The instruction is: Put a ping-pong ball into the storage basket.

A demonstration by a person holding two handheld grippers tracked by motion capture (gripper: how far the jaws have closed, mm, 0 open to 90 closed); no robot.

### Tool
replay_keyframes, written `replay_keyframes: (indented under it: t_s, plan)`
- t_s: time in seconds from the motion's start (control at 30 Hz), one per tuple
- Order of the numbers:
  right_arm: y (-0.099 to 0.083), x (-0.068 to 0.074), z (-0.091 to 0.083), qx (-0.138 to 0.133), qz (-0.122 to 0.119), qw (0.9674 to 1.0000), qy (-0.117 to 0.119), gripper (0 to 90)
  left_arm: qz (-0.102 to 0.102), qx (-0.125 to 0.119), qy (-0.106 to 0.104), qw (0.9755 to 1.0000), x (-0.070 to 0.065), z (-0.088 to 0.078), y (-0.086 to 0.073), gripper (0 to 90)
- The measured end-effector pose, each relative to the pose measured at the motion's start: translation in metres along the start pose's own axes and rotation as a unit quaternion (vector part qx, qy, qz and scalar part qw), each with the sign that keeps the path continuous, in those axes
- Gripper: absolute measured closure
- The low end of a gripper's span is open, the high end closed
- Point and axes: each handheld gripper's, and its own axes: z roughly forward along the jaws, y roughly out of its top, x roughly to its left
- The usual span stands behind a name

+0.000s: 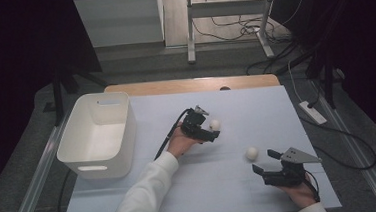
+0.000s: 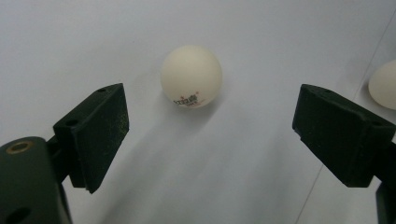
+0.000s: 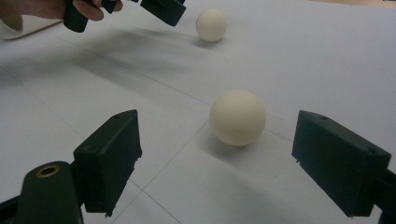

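Note:
Two white ping-pong balls lie on the white table sheet [image 1: 256,106]. One ball [image 1: 214,125] [image 2: 191,77], with small red print on it, rests just beyond the tips of my left gripper [image 1: 209,124] [image 2: 210,135], which is open and holds nothing. The other ball [image 1: 252,153] [image 3: 238,117] lies just ahead of my right gripper [image 1: 265,161] [image 3: 215,163], also open and touching nothing. In the right gripper view the left gripper [image 3: 163,9] hovers at the top left beside the far ball [image 3: 211,24]. The second ball [image 2: 384,84] peeks in at the right edge of the left gripper view.
A white plastic bin [image 1: 98,135] with handle slots stands at the table's left side, nothing visible in it. The wooden table edge [image 1: 192,84] runs along the back. Cables trail off the table on the right and on the floor behind.

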Motion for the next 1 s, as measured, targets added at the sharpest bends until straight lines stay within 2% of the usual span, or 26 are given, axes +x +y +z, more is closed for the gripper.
replay_keyframes:
  t_s: [1.0]
  plan:
    - [0.000, 0.000, -0.002, -0.007, 0.003, 1.0000, 0.001, 15.7, -0.008, 0.023, 0.001, 0.9997, 0.010, 0.037, 0.009, 12.2]
